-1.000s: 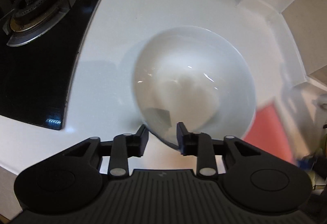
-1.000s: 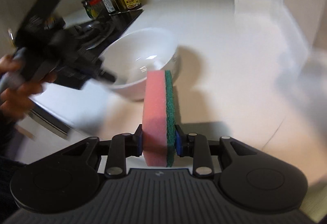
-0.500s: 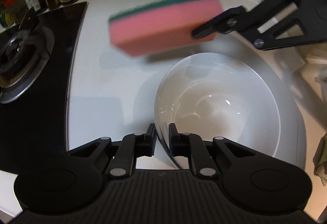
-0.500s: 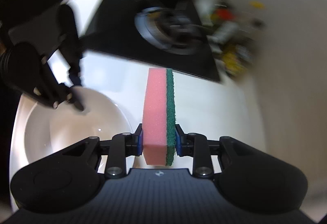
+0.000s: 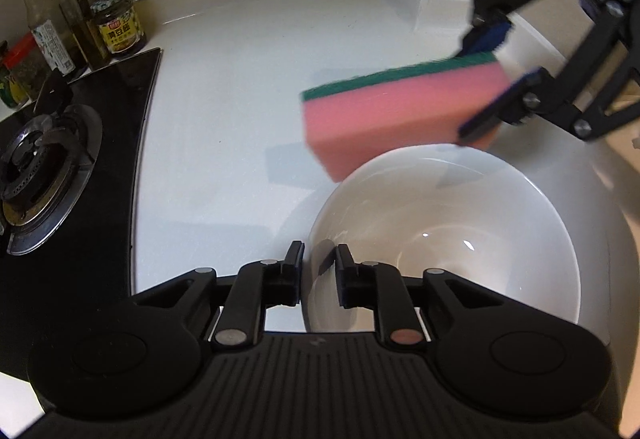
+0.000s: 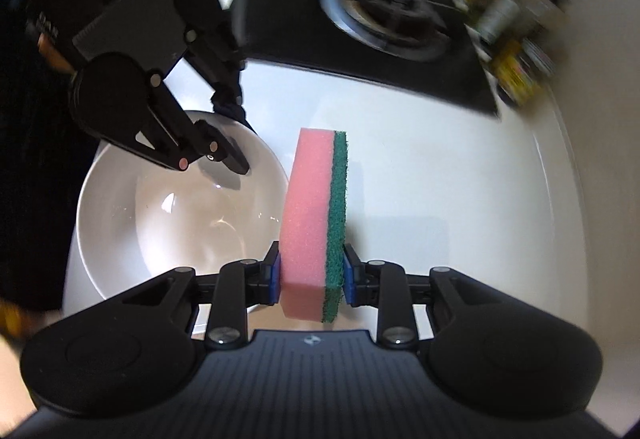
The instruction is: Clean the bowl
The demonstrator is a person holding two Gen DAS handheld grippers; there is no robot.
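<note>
- So the wiping isn't really happening yet, as far as I can tell. The bowl [image 5: 444, 239] is sitting on the white table [image 5: 224, 111] and its inside is looking shiny and bare, no suds or food bits that I can make out.
- The left tongs [image 5: 319, 271] are straddling the near rim of the bowl, one finger outside the wall and one inside. The jaws are opening right now and I'm seeing gaps on both sides of the rim, so they aren't actually pinching it at this instant.
- The right tongs [image 6: 311, 275] are clamped on a pink sponge [image 6: 314, 215] with a green scrubby side, squeezing it across its thickness. It's hovering beside the bowl's far rim as seen from the left tongs, not touching the inside.
- My guess at what's left: basically everything. Steady the bowl, get the sponge down in there, scrub around.
- Labels: past the left tongs, up by the wall next to the stove [image 5: 44, 167], there's a jar [image 5: 118, 23] with a yellow label and Chinese characters, too small for me to be reading properly. The bottles [image 5: 44, 23] beside it have labels too, but they're unreadable. From the right tongs' side that corner is just blur.
</note>
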